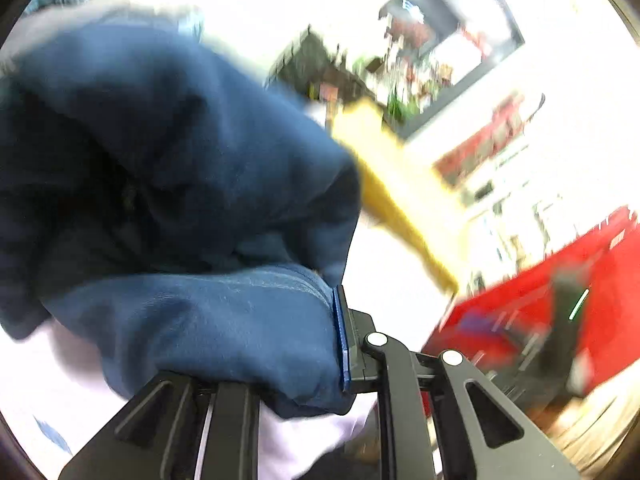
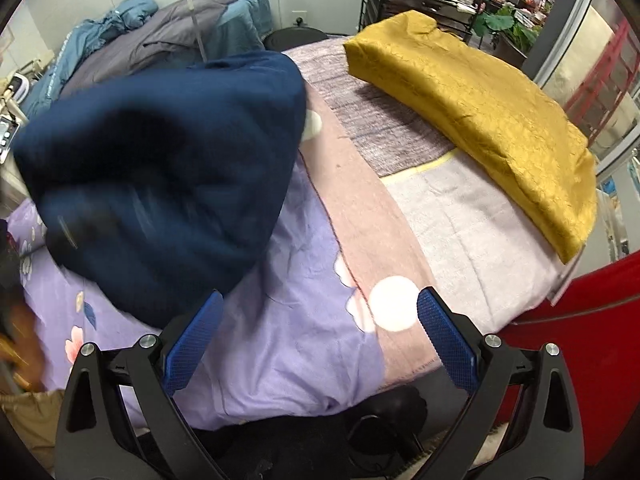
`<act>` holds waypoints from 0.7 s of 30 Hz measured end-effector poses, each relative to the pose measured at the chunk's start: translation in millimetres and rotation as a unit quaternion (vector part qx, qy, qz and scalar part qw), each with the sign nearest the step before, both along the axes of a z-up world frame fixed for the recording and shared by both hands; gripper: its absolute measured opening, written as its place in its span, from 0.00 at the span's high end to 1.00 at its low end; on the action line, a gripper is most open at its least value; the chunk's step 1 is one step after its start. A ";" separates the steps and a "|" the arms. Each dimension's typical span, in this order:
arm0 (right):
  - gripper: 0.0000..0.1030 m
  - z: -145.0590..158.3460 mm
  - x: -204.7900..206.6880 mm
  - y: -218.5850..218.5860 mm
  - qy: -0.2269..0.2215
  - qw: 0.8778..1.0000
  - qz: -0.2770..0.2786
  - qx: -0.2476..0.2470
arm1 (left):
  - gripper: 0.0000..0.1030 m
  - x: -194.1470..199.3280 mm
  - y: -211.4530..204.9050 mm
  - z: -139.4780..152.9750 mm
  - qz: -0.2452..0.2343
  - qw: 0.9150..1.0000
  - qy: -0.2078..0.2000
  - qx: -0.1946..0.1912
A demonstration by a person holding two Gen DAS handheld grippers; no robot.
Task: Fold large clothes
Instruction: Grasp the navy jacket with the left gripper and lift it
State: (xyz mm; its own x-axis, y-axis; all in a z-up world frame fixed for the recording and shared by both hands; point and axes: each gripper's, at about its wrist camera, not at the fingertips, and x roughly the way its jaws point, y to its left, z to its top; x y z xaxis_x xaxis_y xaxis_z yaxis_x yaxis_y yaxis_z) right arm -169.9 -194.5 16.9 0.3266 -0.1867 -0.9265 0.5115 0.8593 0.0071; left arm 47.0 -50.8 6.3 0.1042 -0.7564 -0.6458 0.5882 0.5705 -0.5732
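A dark navy garment (image 1: 168, 184) fills the left half of the left wrist view, bunched and motion-blurred. My left gripper (image 1: 320, 344) is shut on a fold of it; only one blue pad (image 1: 341, 340) shows, pressed against the cloth. In the right wrist view the same navy garment (image 2: 160, 168) hangs in a bundle above the left of the bed, blurred. My right gripper (image 2: 320, 340) is open and empty, its blue pads (image 2: 446, 340) wide apart over the purple floral sheet (image 2: 288, 320), just right of the garment's lower edge.
A folded mustard-yellow cloth (image 2: 480, 120) lies on the bed's far right side. A pink and grey blanket (image 2: 372, 184) covers the bed's middle. A red cabinet (image 2: 592, 340) stands at the right. Grey-blue bedding (image 2: 160, 36) is piled at the back left.
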 end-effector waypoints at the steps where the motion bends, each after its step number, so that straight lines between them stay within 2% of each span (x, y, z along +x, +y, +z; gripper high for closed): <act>1: 0.07 -0.6 2.0 -0.3 -0.007 1.000 0.003 0.005 | 0.86 17.1 0.6 17.4 0.022 1.000 -0.012 -0.005; 3: 0.07 -0.2 6.7 -1.0 -0.021 1.000 0.010 0.014 | 0.86 48.0 12.7 40.2 0.068 0.997 -0.024 -0.021; 5: 0.07 -1.3 10.8 -1.1 -0.034 0.999 0.021 0.020 | 0.86 88.6 37.4 63.7 0.131 0.990 -0.032 -0.039; 7: 0.07 -4.9 15.6 -0.8 -0.048 0.998 0.037 0.035 | 0.86 122.7 64.0 84.0 0.193 0.978 -0.067 -0.032; 9: 0.07 -13.7 24.6 -1.6 -0.067 0.993 0.059 0.080 | 0.86 147.7 82.6 93.8 0.235 0.969 -0.075 -0.018; 10: 0.07 -21.2 32.3 -1.2 -0.077 0.988 0.073 0.114 | 0.87 151.9 84.7 96.4 0.242 0.968 -0.072 -0.013; 13: 0.07 -42.6 58.7 8.7 -0.081 0.973 0.115 0.181 | 0.87 158.3 75.4 88.5 0.234 0.967 -0.089 0.054; 14: 0.07 -50.1 69.9 13.6 -0.080 0.967 0.130 0.206 | 0.87 157.4 71.9 82.8 0.231 0.969 -0.075 0.055; 16: 0.07 -67.9 93.2 22.6 -0.087 0.944 0.151 0.281 | 0.87 150.0 61.4 76.9 0.228 0.971 -0.059 0.048; 18: 0.07 -87.9 111.9 28.0 -0.098 0.916 0.147 0.359 | 0.87 138.3 55.3 78.5 0.218 0.972 -0.068 0.052; 19: 0.07 -105.3 123.6 29.7 -0.112 0.892 0.132 0.418 | 0.87 137.8 58.5 83.8 0.214 0.973 -0.071 0.052; 20: 0.07 -122.3 131.7 30.3 -0.117 0.873 0.111 0.460 | 0.87 134.5 55.3 89.8 0.209 0.974 -0.073 0.053; 21: 0.07 -136.0 136.4 30.9 -0.117 0.862 0.090 0.485 | 0.87 132.7 57.0 96.9 0.205 0.975 -0.072 0.050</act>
